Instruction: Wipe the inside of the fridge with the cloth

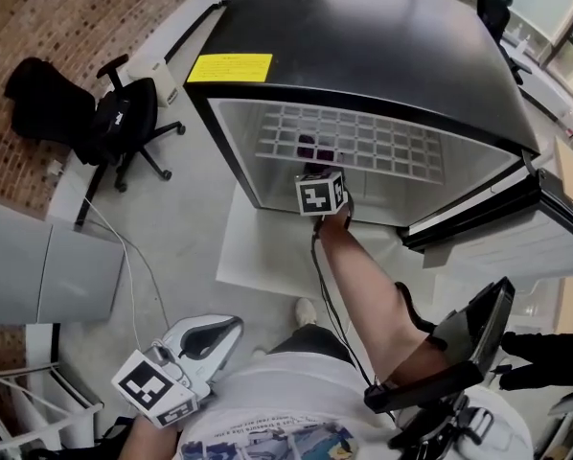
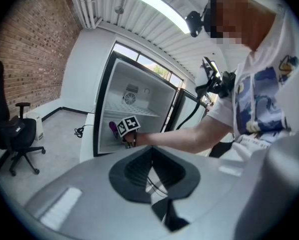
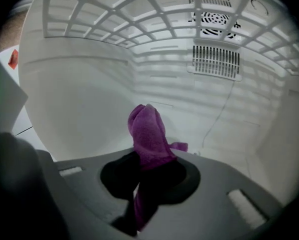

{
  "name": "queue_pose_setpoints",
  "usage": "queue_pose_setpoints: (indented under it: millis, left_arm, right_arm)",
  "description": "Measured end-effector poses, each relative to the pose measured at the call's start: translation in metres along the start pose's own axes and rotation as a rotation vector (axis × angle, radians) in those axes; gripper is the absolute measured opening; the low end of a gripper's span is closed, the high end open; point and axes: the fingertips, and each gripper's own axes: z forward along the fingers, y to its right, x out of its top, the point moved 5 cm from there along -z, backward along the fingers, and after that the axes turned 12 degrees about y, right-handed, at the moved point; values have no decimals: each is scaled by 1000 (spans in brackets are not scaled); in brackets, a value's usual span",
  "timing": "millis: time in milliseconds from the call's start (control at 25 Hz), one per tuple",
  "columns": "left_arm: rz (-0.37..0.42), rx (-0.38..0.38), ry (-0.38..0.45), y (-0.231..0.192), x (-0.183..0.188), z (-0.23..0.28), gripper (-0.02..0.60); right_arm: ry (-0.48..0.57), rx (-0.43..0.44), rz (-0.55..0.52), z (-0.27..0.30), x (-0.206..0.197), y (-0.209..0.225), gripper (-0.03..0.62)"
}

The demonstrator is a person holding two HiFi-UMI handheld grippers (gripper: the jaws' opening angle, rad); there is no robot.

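Nothing written is showing clearly enough to read. A yellow label is sitting on the black top of the fridge near its front left corner, and its dark print is coming out too small to make out. Black-and-white square markers, patterns without letters, are showing on the cube of the right gripper and the cube of the left gripper. The person's white shirt is carrying printed pictures and a line of tiny, illegible text. A small red-orange sticker is peeking in at the right gripper view's left edge, its wording unreadable.
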Motion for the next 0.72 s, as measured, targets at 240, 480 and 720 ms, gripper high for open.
queue_pose_setpoints:
  millis: [240,480,720]
  left_arm:
    - [-3,47,5,1,-3,-17,6]
    - [-12,54,-5,1,-8,-26,6]
    - [6,-13,-20,9,-8,-18,6]
  right_arm:
    - [17,72,89,2,4,-26,52]
    - [55,150,261,-2,4,-39,52]
    - [143,169,275,-30,16,-27,52]
